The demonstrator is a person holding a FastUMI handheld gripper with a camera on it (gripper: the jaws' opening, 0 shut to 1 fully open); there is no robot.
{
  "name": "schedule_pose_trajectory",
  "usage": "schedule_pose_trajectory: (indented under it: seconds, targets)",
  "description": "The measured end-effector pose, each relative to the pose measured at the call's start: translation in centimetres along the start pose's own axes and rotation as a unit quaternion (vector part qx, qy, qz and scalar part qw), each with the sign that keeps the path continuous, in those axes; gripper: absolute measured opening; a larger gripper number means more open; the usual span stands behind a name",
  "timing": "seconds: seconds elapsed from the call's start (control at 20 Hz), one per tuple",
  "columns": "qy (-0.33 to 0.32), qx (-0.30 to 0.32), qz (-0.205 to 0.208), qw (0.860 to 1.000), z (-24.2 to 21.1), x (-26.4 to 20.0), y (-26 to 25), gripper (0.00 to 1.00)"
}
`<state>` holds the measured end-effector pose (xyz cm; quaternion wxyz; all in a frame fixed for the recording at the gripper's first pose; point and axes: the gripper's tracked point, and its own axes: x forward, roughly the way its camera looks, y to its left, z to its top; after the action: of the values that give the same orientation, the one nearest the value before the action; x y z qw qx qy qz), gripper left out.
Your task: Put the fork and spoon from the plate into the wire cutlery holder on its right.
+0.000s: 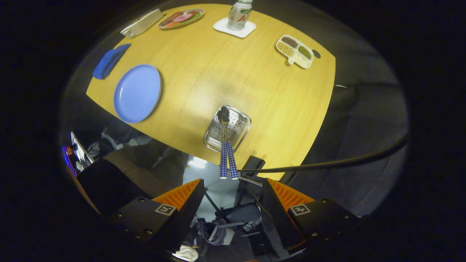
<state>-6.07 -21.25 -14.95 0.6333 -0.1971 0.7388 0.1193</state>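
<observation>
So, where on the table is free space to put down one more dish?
Widest bare wood: between the blue plate, wire cutlery holder, coaster and divided tray. The far edge is crowded: food plate, white box. The hand-held gripper is open, holding nothing.

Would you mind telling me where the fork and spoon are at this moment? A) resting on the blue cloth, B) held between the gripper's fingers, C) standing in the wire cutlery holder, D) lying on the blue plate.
C: the fork and spoon stand in the wire cutlery holder, checked handles sticking out; the blue plate is bare, and the gripper is open, just short of the handles.
</observation>
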Motion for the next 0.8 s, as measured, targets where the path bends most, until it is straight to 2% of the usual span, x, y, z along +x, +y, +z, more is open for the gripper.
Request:
schedule_pose_trajectory:
  seconds: [0.15,0.3,0.45,0.6,0.8]
  targets:
    - [-0.121,0.063,-0.006,0.991,0.5,-1.1,2.1,0.98]
    - [-0.249,0.128,-0.027,0.960,1.1,-3.3,3.8,0.98]
    - [-0.383,0.180,-0.069,0.904,1.1,-6.6,4.0,0.98]
    - [-0.495,0.187,-0.102,0.842,0.8,-10.6,5.5,0.97]
    - [-0.571,0.190,-0.092,0.793,0.4,-13.8,7.7,0.97]
